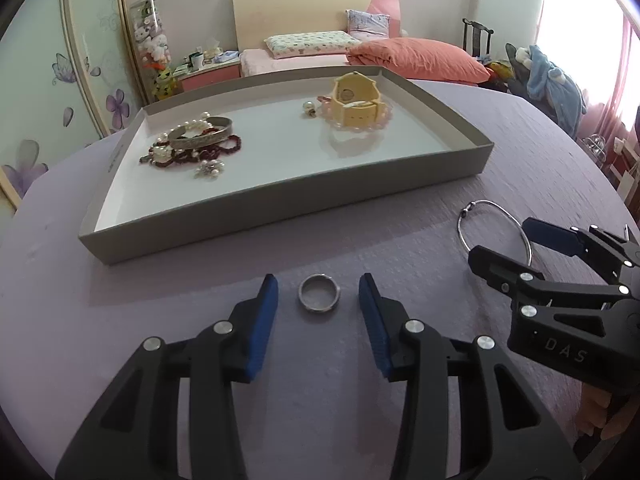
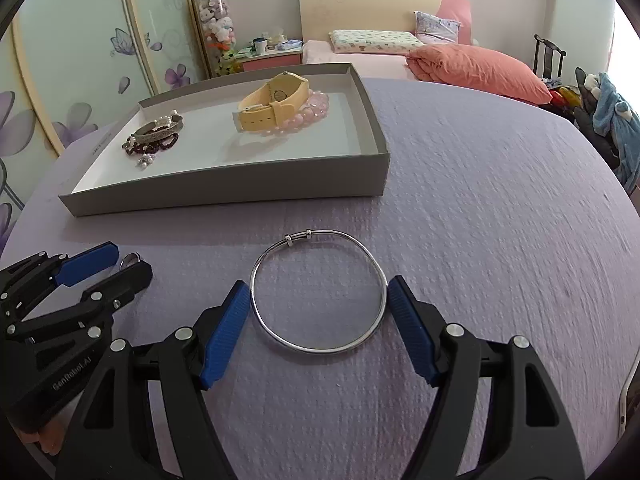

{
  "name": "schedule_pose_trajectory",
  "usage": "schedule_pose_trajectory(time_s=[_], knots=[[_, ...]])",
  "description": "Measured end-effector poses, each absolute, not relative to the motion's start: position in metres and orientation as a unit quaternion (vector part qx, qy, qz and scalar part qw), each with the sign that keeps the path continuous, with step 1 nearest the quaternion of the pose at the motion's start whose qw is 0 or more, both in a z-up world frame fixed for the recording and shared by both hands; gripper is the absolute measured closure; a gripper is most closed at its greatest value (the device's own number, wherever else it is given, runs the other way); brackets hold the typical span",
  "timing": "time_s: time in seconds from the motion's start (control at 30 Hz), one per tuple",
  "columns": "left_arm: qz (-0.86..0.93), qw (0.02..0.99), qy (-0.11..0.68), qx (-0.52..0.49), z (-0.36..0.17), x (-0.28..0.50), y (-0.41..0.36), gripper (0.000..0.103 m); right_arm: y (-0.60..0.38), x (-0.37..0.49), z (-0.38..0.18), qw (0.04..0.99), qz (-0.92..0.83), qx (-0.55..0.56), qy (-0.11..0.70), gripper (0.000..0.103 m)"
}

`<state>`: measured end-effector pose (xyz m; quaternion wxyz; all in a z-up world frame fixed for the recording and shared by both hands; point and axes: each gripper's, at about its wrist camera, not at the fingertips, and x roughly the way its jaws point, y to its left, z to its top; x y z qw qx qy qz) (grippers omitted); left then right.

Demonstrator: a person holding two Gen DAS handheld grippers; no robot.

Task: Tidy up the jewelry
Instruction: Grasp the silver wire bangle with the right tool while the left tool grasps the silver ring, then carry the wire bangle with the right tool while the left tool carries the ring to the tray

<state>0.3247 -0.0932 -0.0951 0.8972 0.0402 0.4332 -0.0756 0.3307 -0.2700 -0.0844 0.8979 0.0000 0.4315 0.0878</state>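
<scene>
In the left view we see our left gripper (image 1: 319, 295) on the purple cloth (image 1: 200, 300), fingers apart around a small silver ring (image 1: 319, 298), not touching it, in the right view our right gripper (image 2: 319, 302), fingers apart, just beside a thin silver bangle (image 2: 318, 291), gray tray (image 2: 240, 188) of jewelry behind.

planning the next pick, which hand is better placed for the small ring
Left. The left gripper already has the ring lying between its open fingers on the cloth. The right gripper brackets the bangle instead.
</scene>
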Motion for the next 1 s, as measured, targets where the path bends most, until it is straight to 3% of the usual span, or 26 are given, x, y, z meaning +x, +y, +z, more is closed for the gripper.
schedule_pose_trajectory(time_s=[0.13, 0.3, 1.0], knots=[[-0.071, 0.898, 0.433, 0.041, -0.095, 0.324, -0.095, 0.064, -0.270, 0.330, -0.085, 0.898, 0.086, -0.003, 0.432, 0.032], [-0.065, 0.899, 0.432, 0.038, -0.094, 0.323, -0.094, 0.080, -0.270, 0.330, -0.085, 0.898, 0.086, -0.003, 0.432, 0.032], [-0.003, 0.900, 0.434, -0.027, -0.091, 0.318, -0.027, 0.081, -0.269, 0.328, -0.086, 0.898, 0.080, -0.017, 0.433, 0.032]])
